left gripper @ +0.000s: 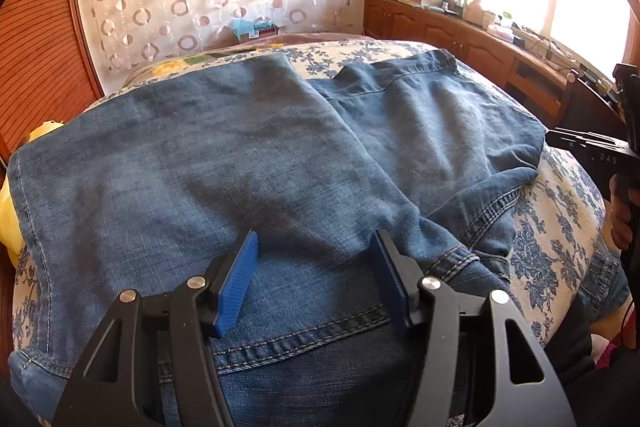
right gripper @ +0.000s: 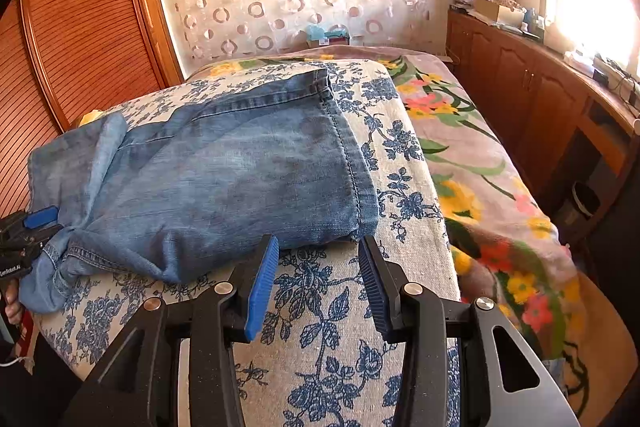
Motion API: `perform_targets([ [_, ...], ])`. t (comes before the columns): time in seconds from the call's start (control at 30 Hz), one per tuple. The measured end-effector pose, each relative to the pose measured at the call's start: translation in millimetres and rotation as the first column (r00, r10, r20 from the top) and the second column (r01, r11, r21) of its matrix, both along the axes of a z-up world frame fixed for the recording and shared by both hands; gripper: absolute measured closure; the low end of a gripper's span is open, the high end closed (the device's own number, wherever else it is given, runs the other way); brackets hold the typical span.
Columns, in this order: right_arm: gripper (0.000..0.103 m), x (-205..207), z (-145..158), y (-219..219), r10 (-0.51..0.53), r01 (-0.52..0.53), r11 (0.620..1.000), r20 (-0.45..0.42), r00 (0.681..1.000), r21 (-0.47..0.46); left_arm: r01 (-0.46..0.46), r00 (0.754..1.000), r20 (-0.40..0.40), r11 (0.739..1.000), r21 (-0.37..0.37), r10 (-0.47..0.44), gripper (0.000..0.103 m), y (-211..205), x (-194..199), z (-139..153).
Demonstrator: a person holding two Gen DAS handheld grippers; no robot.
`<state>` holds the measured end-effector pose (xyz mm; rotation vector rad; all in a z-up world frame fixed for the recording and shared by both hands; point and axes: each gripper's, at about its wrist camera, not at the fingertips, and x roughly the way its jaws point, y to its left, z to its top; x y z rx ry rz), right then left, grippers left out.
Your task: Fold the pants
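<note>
Folding is partly done: the pants [left gripper: 224, 147] lie across the floral bedspread [right gripper: 344, 307] at frame centre, legs doubled over, the lower-right seam edge bunched. The left gripper [left gripper: 316, 275] hovers over the denim at bottom centre, jaws spread, empty. The right gripper [right gripper: 318, 279] stands spread over bare bedspread, just beside the hem. Judged remaining: a further fold and smoothing.

The jeans [left gripper: 248, 163] run off the bottom edge of the left wrist view, their waist end hidden beneath the left tongs [left gripper: 316, 283]. Clutter on the wooden cabinet [left gripper: 460, 35] under the window is washed out by glare and too small to identify.
</note>
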<state>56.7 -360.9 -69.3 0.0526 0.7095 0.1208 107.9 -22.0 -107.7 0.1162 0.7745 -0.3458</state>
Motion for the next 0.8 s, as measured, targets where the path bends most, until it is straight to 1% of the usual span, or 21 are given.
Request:
perform_targets([
  [0.13,0.06,9,-3,-6,-0.013,0.013,1.0,0.0,1.0,0.004,-0.005,1.0,0.025,1.0,-0.022,0.005,0.043,4,-3,-2],
  [0.3,0.06,21,-6,-14,-0.033,0.033,0.999,-0.014,0.999,0.003,-0.005,0.999,0.038,1.0,-0.02,0.006,0.042,2,-4,-3],
  [0.4,0.06,27,-7,-17,-0.034,0.035,0.999,-0.028,0.999,0.027,0.0,0.998,0.066,1.0,-0.001,0.001,0.042,2,-9,-6],
  [0.5,0.06,35,-8,-19,-0.04,0.042,0.998,-0.053,0.998,0.037,-0.018,0.997,0.073,1.0,0.014,0.017,0.042,0,-12,-5],
  [0.6,0.06,37,-7,-16,-0.038,0.04,0.999,-0.059,0.998,0.02,-0.021,0.997,0.081,0.999,0.043,0.017,0.042,-2,-17,-4],
  [0.67,0.065,37,-7,-13,-0.032,0.033,0.999,-0.058,0.998,0.011,-0.012,0.997,0.076,0.998,0.057,0.007,0.042,-3,-17,-3],
  [0.73,0.081,38,-6,-10,-0.023,0.024,1.0,-0.062,0.998,0.002,-0.001,0.998,0.056,0.999,0.052,-0.002,0.042,0,-16,-1],
  [0.8,0.086,40,-6,-9,0.002,0.0,0.999,-0.071,0.997,0.034,0.002,0.999,0.032,1.0,0.024,-0.003,0.042,4,-15,2],
])
